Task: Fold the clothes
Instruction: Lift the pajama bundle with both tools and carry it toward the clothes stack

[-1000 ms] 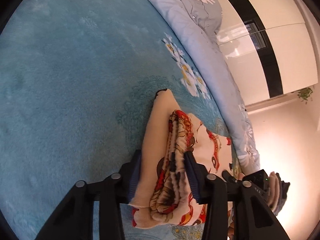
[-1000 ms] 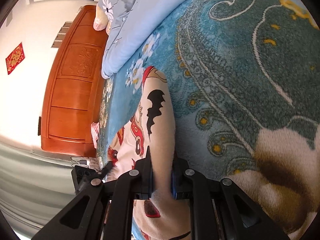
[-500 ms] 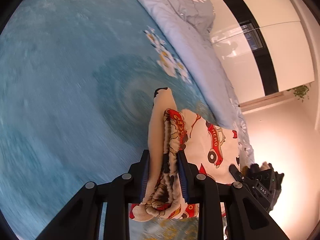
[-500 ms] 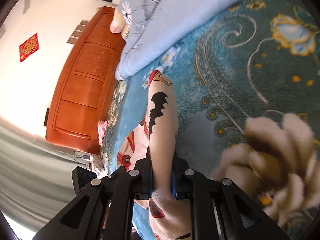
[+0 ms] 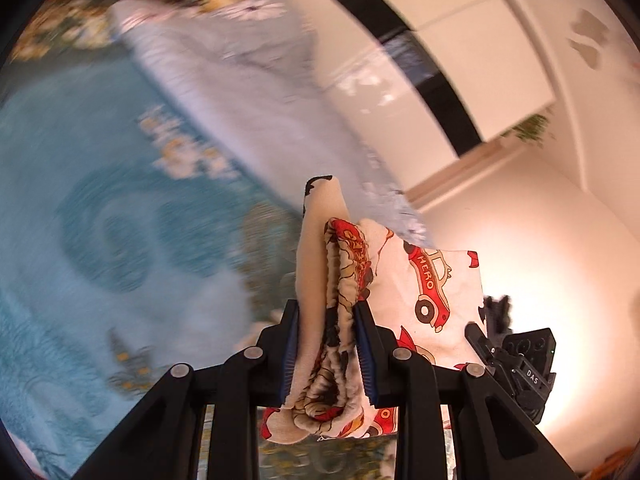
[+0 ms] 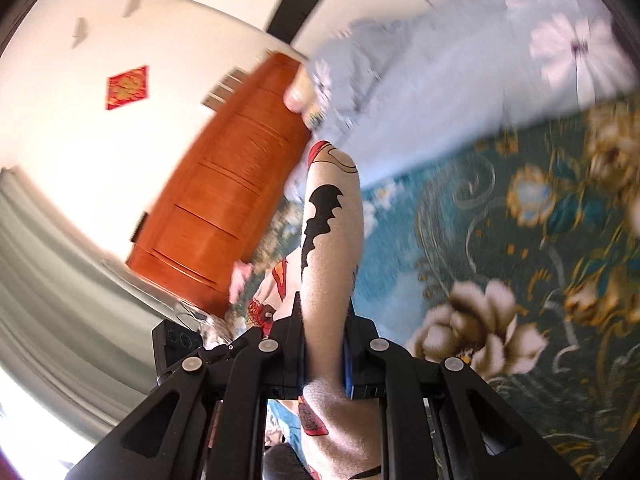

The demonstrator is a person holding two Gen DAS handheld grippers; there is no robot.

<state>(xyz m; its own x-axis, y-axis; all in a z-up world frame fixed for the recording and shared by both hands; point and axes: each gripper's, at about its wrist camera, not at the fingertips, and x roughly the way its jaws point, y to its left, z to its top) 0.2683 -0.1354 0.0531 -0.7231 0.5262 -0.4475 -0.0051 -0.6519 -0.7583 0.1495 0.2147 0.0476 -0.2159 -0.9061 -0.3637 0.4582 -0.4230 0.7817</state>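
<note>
A cream child's garment (image 5: 424, 280) printed with red cars and black bats hangs between both grippers, lifted off the blue blanket (image 5: 100, 208). My left gripper (image 5: 328, 344) is shut on its bunched elastic waistband. My right gripper (image 6: 324, 348) is shut on a folded cream edge of the same garment (image 6: 332, 240), which stands up between the jaws. The right gripper also shows at the lower right of the left wrist view (image 5: 516, 364).
A grey-blue floral duvet (image 5: 248, 92) lies along the far side of the bed. A wooden headboard (image 6: 232, 196) stands at the left in the right wrist view. White wardrobe doors (image 5: 420, 52) are behind. The blanket has gold flower patterns (image 6: 480, 320).
Both grippers have risen and tilted up with the garment, so the walls and headboard now show. The left jaws have closed tighter on the waistband since one second ago.
</note>
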